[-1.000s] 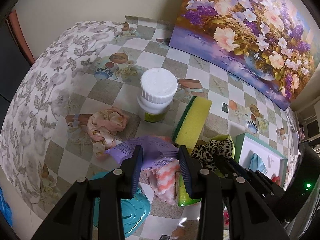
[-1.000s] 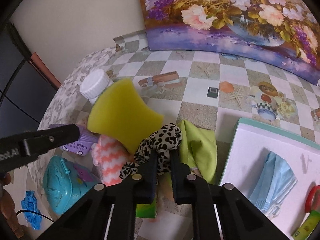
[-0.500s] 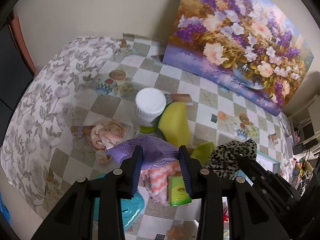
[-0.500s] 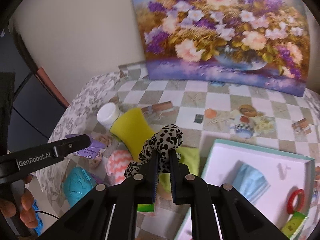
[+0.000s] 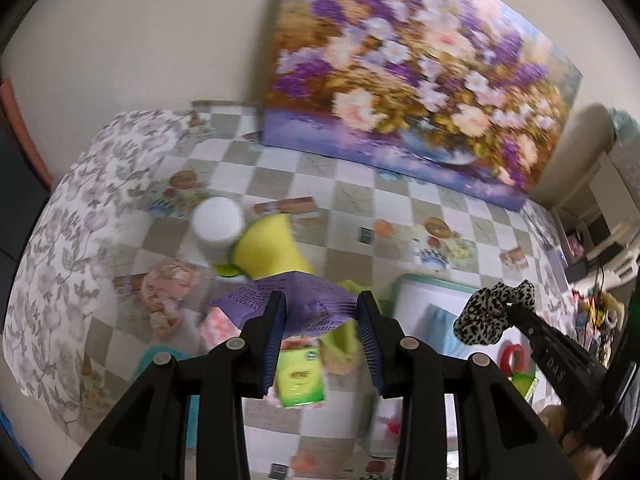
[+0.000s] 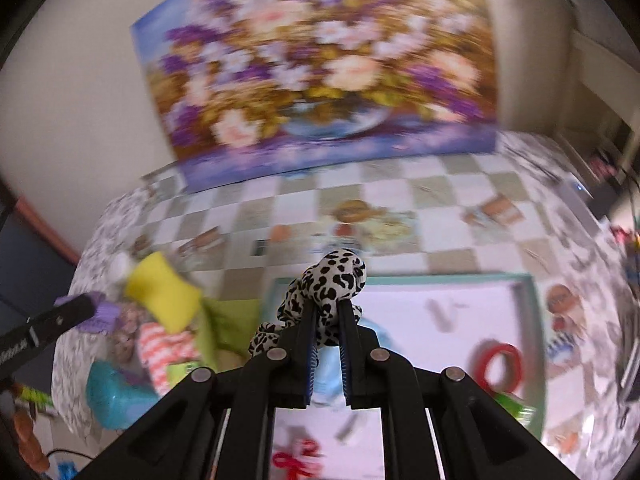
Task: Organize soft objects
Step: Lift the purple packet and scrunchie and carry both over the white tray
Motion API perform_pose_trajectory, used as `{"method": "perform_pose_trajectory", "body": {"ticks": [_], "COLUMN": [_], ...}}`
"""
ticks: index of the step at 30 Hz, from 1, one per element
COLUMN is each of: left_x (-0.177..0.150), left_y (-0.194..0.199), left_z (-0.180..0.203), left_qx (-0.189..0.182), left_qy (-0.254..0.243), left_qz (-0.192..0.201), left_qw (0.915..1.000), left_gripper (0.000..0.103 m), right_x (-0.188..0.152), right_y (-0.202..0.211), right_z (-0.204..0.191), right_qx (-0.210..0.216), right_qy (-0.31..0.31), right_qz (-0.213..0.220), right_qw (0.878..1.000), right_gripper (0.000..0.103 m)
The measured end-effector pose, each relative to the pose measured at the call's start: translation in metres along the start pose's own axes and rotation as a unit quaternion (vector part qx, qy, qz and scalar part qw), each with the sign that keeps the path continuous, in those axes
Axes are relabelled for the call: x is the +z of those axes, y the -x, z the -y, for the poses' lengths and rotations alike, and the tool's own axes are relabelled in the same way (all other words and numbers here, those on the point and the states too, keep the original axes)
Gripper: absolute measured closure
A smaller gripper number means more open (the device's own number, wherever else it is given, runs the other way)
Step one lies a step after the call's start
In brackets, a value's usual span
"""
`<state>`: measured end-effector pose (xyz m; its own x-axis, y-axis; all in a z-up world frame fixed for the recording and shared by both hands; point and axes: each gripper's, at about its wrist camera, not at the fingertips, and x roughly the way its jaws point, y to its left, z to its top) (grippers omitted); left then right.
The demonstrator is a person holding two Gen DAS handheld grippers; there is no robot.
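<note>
My left gripper [image 5: 320, 320] is shut on a purple wipes packet [image 5: 296, 300], held in the air above the pile of soft things. My right gripper [image 6: 326, 308] is shut on a leopard-print scrunchie [image 6: 336, 276], which hangs over the near-left part of the white tray [image 6: 400, 280] with a teal rim. The left wrist view shows the same scrunchie [image 5: 496, 312] at the right, above the tray. On the table below lie a yellow sponge [image 5: 268, 248], a pink scrunchie [image 5: 168, 288], an orange-and-white striped cloth [image 6: 164, 344] and a green cloth [image 6: 232, 320].
A white-capped bottle [image 5: 216, 224] stands beside the sponge. A green tissue packet [image 5: 300, 376] and a teal case [image 6: 108, 392] lie near the table's front. The tray holds a blue face mask [image 6: 328, 368] and a red ring [image 6: 500, 364]. A flower painting [image 5: 420, 80] leans on the wall.
Both grippers have risen and shifted right. The right one carried the leopard scrunchie from the pile to above the tray. The left one lifted the purple packet higher.
</note>
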<state>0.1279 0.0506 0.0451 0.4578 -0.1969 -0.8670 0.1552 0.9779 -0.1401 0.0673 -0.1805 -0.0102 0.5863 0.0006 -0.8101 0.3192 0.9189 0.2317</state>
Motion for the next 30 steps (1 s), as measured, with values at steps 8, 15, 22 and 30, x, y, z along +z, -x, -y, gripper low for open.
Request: {"method": "perform_pose_trajectory", "body": {"ticks": [8,15,22,30], "left_x": [-0.008,-0.016,-0.021,-0.024], "left_y": [-0.016,-0.054,-0.094,-0.115], "left_z": [0.066,0.106,0.123,0.127], "left_qx": [-0.028,-0.05,-0.075,-0.083], "left_qy": [-0.057,-0.081,-0.072,-0.059], "left_qz": [-0.018,-0.063,-0.103,-0.122], "left_qw": [0.9978,0.9934,0.9892,0.9873], "left_gripper": [0.065,0.065,0.065,0.065], "right_x": [0.003,-0.001,-0.005,-0.007], "right_y": [0.003,-0.003,-0.019,-0.03], "right_z": [0.067,0.101,0.118,0.122], "right_qx": [-0.043,-0.063,-0.064,-0.06], "right_qy": [-0.058,-0.083,-0.095,-0.092], "right_qz": [-0.011,-0.029,-0.053,-0.068], "right_qw": [0.997,0.994,0.992,0.992], "right_gripper": [0.092,0.092,0.092,0.092]}}
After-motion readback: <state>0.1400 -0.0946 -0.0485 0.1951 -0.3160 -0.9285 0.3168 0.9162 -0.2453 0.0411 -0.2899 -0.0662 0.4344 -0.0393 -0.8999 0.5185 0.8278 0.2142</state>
